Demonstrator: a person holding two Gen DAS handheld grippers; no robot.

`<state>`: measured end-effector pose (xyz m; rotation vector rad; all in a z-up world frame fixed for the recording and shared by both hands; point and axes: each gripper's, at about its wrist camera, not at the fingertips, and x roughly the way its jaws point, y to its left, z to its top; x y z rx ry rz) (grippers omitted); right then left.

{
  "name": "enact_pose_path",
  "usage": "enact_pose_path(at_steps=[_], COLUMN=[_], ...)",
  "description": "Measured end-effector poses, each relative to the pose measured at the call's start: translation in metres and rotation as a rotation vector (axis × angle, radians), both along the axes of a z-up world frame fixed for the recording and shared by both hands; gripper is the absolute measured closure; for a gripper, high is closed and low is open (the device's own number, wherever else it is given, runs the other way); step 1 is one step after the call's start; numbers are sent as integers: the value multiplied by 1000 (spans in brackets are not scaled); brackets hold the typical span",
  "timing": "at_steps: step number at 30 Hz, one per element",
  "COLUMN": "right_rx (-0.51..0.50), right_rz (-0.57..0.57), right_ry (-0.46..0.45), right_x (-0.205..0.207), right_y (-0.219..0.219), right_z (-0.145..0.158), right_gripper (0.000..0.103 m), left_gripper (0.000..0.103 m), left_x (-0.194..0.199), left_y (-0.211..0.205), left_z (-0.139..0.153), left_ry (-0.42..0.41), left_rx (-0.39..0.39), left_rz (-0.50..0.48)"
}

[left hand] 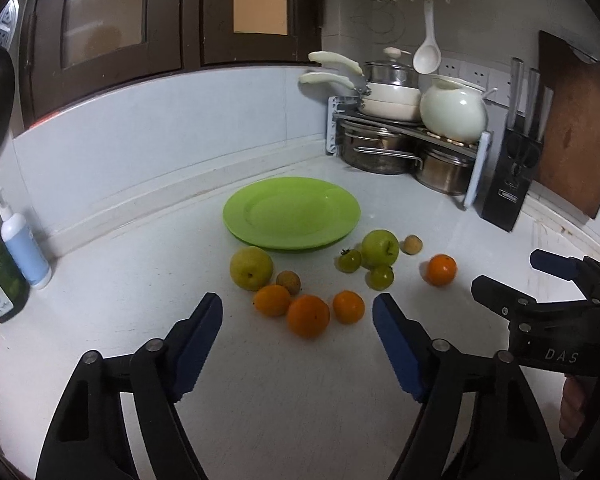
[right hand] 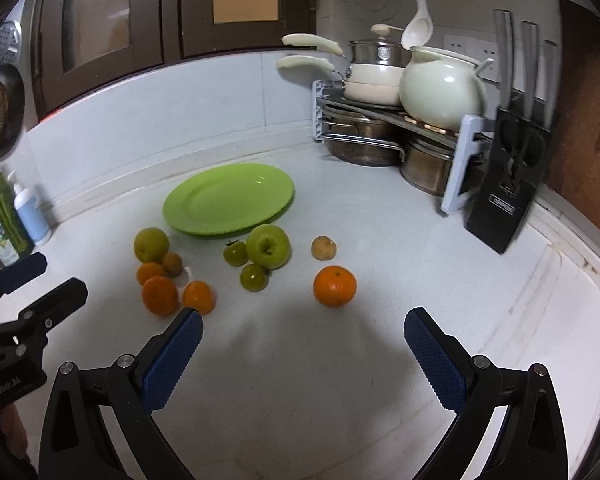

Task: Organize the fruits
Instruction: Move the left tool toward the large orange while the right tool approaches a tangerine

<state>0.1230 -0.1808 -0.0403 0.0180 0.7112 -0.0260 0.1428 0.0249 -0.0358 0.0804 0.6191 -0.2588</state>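
From the left wrist, my left gripper (left hand: 298, 312) stands partly open and empty, with three oranges (left hand: 308, 315) clustered just ahead on the counter (left hand: 100, 320), near the bare green plate (left hand: 236, 216). They look firm, round, prone to rolling; I'd pinch one across its middle.

From the right wrist, my right gripper (right hand: 302, 326) gapes empty, with a lone orange (right hand: 335, 285) ahead.

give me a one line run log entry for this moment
stage: approach | left gripper: open, empty | right gripper: open, empty | green plate: empty | fruit: all on counter
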Motion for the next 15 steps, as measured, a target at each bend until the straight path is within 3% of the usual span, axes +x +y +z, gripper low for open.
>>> enact_pose_path(at_steps=[8, 15], right_rx=[-3, 26], right_rz=[92, 127], right_ry=[48, 107], right_x=[44, 69], right_y=[-13, -23], right_z=[-20, -43], right_gripper=[12, 19], left_gripper=[40, 45], left_x=[30, 48], left_y=[-14, -23], left_z=[-23, -43], left_ry=[94, 158], left_rx=[-2, 11], left_rz=[74, 110])
